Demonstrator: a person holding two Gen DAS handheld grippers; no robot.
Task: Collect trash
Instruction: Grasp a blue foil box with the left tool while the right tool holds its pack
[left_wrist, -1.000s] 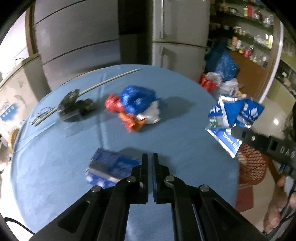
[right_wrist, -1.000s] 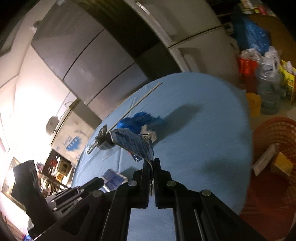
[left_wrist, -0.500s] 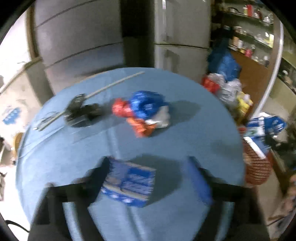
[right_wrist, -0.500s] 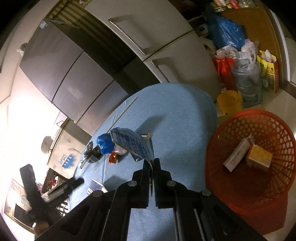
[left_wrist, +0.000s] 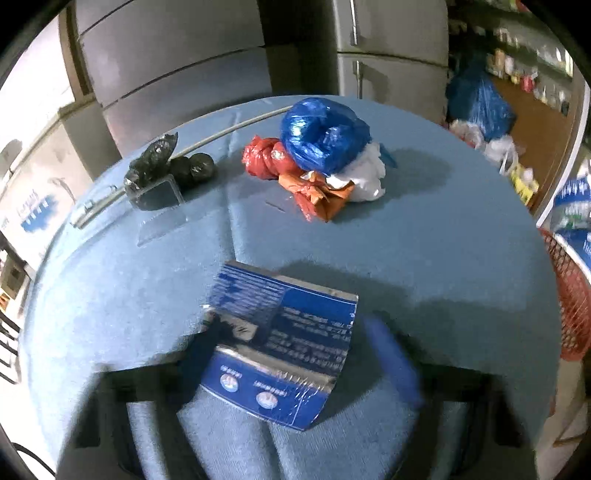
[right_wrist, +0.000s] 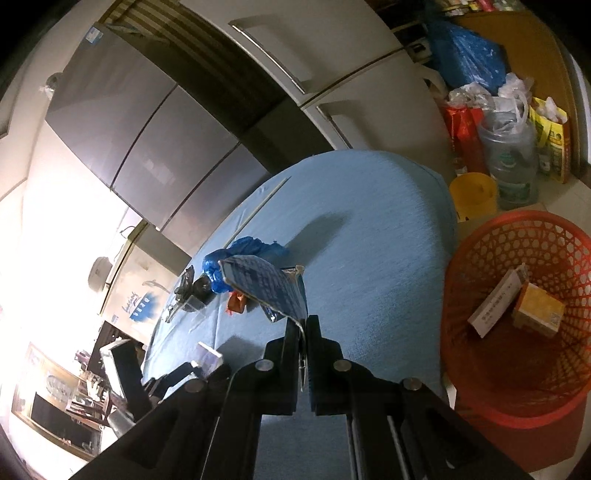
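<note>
On the round blue table (left_wrist: 443, 236) there are two blue foil wrappers — one flat wrapper (left_wrist: 284, 350) on the cloth, one pinched wrapper (right_wrist: 267, 291) in the right gripper. The bag pile has four crumpled bags: one blue (left_wrist: 325, 134), one red (left_wrist: 266, 158), one orange (left_wrist: 317, 194), one white (left_wrist: 364, 177). One orange basket (right_wrist: 517, 402) holds two boxes — one white (right_wrist: 496, 304), one yellow (right_wrist: 539, 310).

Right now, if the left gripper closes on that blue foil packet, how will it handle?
The blue foil packet looks empty and creased, so probably light and floppy. Its glossy film may slip. It lies flat on the table, so its edge may be hard to catch.
</note>
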